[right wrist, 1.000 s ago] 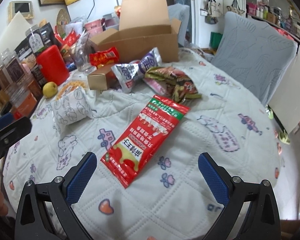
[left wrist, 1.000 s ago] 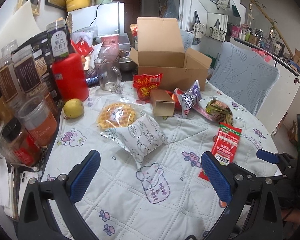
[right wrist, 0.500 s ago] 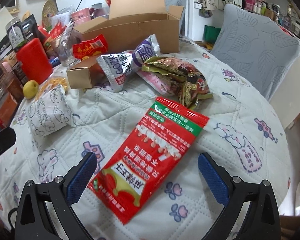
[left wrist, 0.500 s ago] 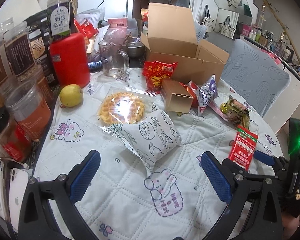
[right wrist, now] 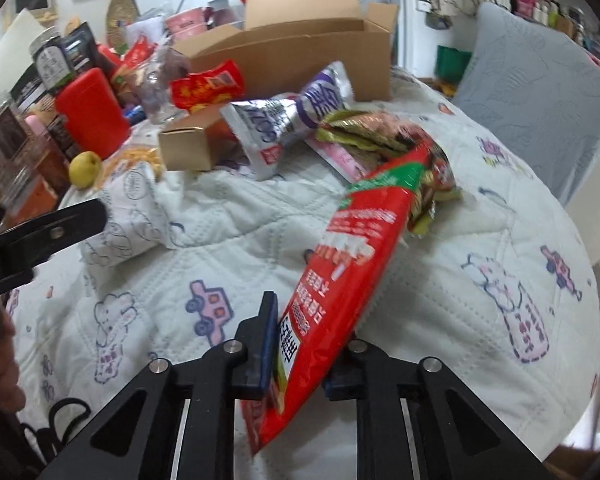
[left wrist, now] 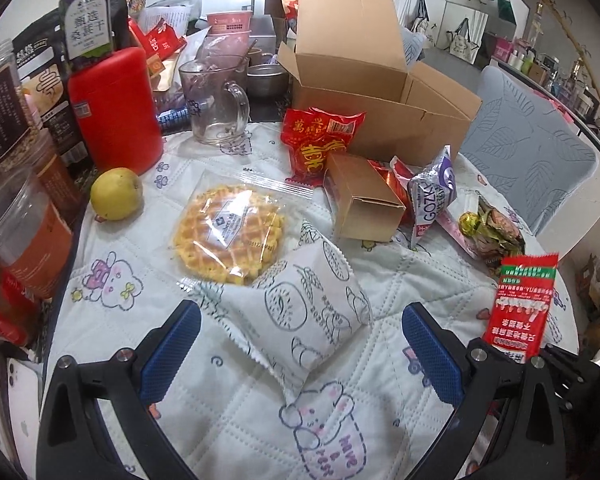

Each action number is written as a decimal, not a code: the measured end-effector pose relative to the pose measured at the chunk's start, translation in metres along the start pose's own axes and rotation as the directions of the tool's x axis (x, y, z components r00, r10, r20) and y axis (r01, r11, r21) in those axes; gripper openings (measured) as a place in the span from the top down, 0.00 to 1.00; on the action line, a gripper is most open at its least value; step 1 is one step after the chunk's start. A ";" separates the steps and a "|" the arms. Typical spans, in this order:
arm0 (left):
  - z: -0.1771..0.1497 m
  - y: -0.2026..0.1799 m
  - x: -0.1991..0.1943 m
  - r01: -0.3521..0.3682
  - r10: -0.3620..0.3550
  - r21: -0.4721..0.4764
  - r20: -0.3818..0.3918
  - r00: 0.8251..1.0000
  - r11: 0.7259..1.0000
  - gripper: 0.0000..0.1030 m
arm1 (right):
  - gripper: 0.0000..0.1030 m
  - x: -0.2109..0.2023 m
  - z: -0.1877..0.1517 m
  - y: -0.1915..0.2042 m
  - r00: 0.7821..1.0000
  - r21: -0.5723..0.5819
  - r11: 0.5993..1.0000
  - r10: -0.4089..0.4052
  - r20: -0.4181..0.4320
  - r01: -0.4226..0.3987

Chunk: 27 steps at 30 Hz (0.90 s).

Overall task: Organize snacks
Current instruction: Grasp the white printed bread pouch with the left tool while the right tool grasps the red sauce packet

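Right tool (right wrist: pixel 298 350) clamped on red packet (right wrist: pixel 340 272), lifted off surface (right wrist: pixel 228 240) | left tool (left wrist: pixel 300 354) agape, white pouch (left wrist: pixel 300 308) between fingers | bare quilt below

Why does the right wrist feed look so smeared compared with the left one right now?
Right wrist view: motion blur. The right gripper is shut on the red snack packet and its print, the purple packet and the clutter behind are streaked. Left wrist view: sharp, printing on the white pillow pack and the waffle wrapper's glare are crisp; both bend at the fisheye rim.
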<state>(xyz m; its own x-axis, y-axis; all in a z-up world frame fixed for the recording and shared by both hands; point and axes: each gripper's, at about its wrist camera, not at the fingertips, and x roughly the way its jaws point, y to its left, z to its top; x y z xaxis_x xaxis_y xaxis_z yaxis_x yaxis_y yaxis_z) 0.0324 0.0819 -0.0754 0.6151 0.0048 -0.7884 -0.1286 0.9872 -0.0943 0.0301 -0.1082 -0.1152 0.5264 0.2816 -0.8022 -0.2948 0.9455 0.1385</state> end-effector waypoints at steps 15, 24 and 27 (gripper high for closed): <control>0.013 -0.010 0.034 -0.018 0.018 0.006 -0.065 0.998 1.000 0.00 | 0.91 -0.003 0.015 -0.007 0.997 -0.029 0.998 0.055 0.045 -0.054; 0.014 -0.023 0.055 -0.039 0.044 0.048 -0.109 0.993 0.998 0.00 | 0.91 0.005 0.014 -0.006 0.996 -0.047 0.996 0.081 0.024 -0.080; 0.014 -0.020 0.062 -0.024 0.028 0.031 -0.129 0.991 0.999 0.00 | 0.91 0.008 0.013 -0.005 0.996 -0.054 0.995 0.089 0.017 -0.088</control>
<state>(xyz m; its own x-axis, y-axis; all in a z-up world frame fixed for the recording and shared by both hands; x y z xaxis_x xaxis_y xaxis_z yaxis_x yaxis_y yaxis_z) 0.0840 0.0650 -0.1135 0.5060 0.0120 -0.8624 -0.1192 0.9913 -0.0562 0.0468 -0.1085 -0.1148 0.5111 0.3674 -0.7770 -0.3825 0.9068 0.1772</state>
